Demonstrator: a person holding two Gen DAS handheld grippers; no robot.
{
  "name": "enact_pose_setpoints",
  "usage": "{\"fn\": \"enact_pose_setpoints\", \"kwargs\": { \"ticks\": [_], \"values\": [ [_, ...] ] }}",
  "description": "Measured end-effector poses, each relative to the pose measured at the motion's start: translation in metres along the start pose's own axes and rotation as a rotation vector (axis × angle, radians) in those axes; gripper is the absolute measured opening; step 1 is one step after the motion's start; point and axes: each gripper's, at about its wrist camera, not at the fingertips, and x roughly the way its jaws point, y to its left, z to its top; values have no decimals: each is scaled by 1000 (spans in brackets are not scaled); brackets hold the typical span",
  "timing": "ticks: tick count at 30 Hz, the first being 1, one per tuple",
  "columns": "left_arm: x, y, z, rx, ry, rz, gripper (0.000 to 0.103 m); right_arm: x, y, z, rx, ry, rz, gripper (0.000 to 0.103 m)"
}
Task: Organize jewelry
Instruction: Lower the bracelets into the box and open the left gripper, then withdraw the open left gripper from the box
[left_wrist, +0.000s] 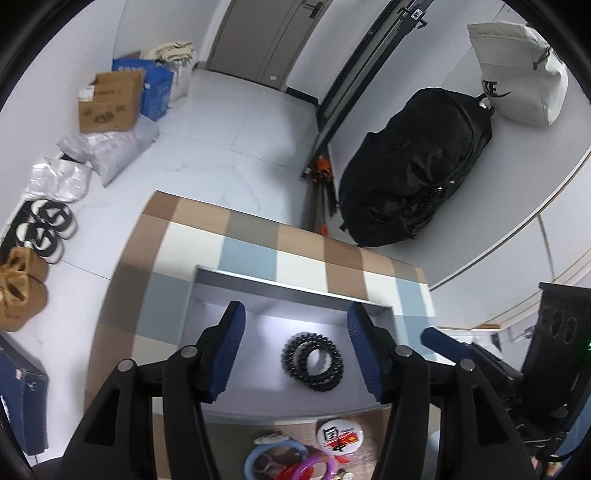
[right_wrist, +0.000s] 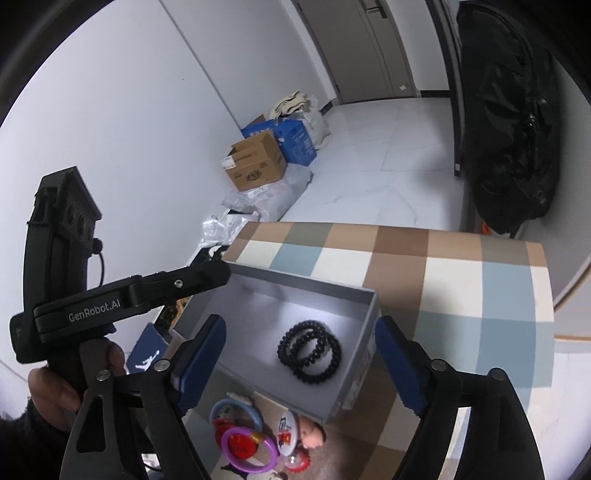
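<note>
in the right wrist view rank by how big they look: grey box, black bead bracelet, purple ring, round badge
1. grey box
2. black bead bracelet and purple ring: look about alike, and the ring sits nearer the camera
3. round badge, partly hidden by the box

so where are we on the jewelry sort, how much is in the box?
Done: the black bead bracelet lies coiled in the grey box. In hand: nothing; the left claw and right claw both stand open over the box, pads clear of the bracelet. Left: the pile in front of the box, with the purple ring, blue ring and round badge.
</note>
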Motion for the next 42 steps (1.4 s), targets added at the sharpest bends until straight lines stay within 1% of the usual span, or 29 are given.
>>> {"fn": "enact_pose_setpoints", "kwargs": {
  "ticks": [3,4,6,8,10,13,15,18,22,26,31,36,39,42],
  "values": [
    [-7,0,-5,3,-31,20,60,-3,1,-4,2,-12,1,87],
    [-9,1,-7,7,-38,26,61,-5,1,-6,0,-18,1,89],
    [-12,-1,-10,23,-53,59,67,-10,3,-9,-10,-37,-3,95],
    [-16,-2,-15,48,-74,99,71,-14,4,-12,-19,-58,-10,100],
    [-20,-3,-19,65,-98,127,72,-19,6,-15,-30,-76,-15,103],
    [-27,-3,-26,74,-125,147,75,-25,10,-21,-49,-93,-20,103],
    [-31,-3,-31,80,-145,174,81,-28,13,-25,-59,-100,-20,103],
    [-37,-4,-39,84,-175,207,82,-32,18,-31,-73,-111,-22,103],
    [-41,-4,-48,79,-187,200,84,-37,23,-42,-85,-116,-42,103],
    [-40,-5,-63,78,-163,171,85,-40,19,-50,-74,-100,-61,103],
    [-39,-12,-83,108,-121,135,85,-43,9,-60,-31,-94,-89,103],
    [-35,-6,-100,50,-55,97,85,-46,0,-70,9,-67,-105,103],
    [-32,-9,-104,54,-30,92,85,-50,-4,-74,17,-61,-110,103],
    [-27,-14,-108,90,-15,120,85,-51,-6,-79,24,-45,-109,103]
  ]
}}
